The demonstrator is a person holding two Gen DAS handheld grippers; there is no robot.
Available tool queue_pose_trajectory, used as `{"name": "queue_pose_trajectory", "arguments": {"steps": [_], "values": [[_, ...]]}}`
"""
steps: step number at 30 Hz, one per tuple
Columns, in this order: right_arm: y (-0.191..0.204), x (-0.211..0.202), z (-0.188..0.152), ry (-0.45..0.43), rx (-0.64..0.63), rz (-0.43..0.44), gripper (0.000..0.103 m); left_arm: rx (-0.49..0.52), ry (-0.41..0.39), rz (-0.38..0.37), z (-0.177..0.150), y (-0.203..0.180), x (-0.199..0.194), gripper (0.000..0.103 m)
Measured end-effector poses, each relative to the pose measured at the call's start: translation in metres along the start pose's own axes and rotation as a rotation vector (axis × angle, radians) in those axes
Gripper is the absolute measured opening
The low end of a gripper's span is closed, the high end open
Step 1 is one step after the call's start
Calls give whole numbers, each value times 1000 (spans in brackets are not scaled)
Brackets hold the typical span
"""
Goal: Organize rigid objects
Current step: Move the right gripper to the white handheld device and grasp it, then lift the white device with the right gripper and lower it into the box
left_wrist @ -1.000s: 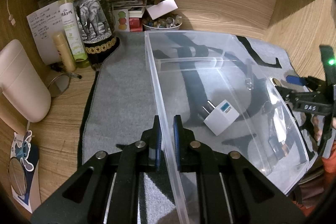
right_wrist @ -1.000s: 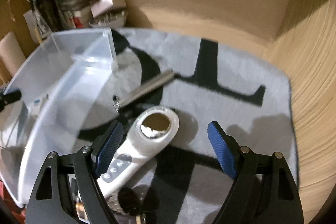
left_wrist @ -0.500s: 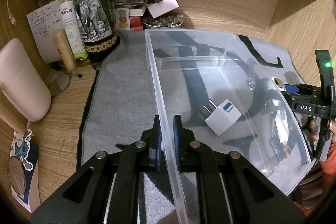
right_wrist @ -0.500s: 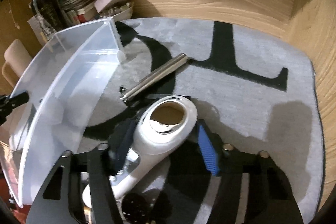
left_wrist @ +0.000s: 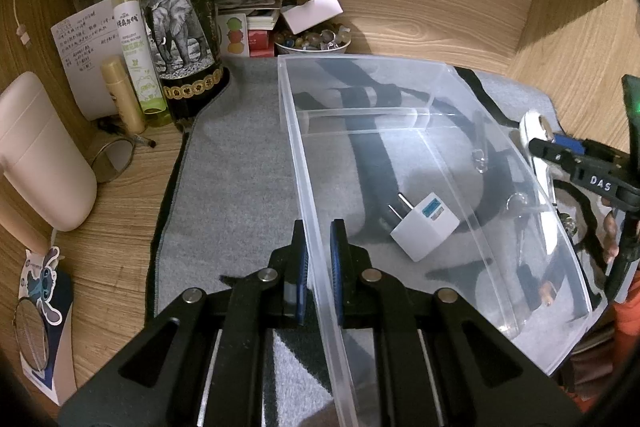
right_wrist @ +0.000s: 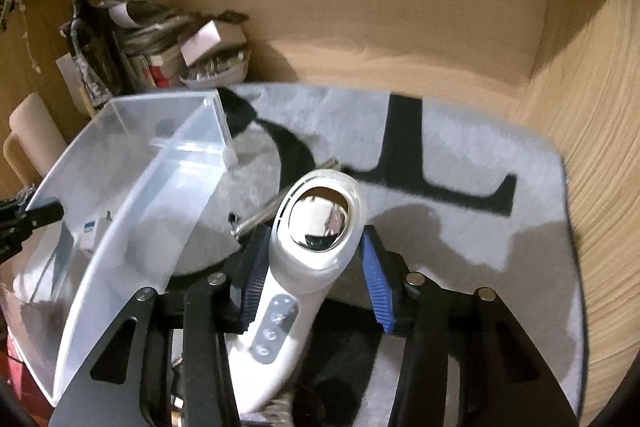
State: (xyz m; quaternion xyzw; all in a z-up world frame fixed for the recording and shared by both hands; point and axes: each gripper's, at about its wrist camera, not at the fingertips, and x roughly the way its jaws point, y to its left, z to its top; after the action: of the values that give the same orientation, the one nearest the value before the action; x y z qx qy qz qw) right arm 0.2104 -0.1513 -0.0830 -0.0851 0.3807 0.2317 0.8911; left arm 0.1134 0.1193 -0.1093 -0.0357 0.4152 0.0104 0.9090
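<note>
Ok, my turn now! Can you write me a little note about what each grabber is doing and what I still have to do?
Left gripper: shut on the near wall of the clear bin, steadying it.
Right gripper: shut on the white handheld device, raised beside the bin.
Done: the white plug adapter lies in the bin.
Left: probably put the device in the bin, then the metal rod lying on the grey mat.

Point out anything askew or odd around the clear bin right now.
The clear bin is not flat: the left tool pinches its near wall, and the far side looks tipped off the mat. The white plug adapter lies loose on its side inside. The right tool grips a white handheld device.
</note>
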Motion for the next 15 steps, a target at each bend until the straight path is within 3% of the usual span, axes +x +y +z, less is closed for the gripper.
{"name": "queue_pose_trajectory", "arguments": {"steps": [15], "values": [[17,-42,24,-161,-25,11,39,-1,1,0,0,0,0,10]]}}
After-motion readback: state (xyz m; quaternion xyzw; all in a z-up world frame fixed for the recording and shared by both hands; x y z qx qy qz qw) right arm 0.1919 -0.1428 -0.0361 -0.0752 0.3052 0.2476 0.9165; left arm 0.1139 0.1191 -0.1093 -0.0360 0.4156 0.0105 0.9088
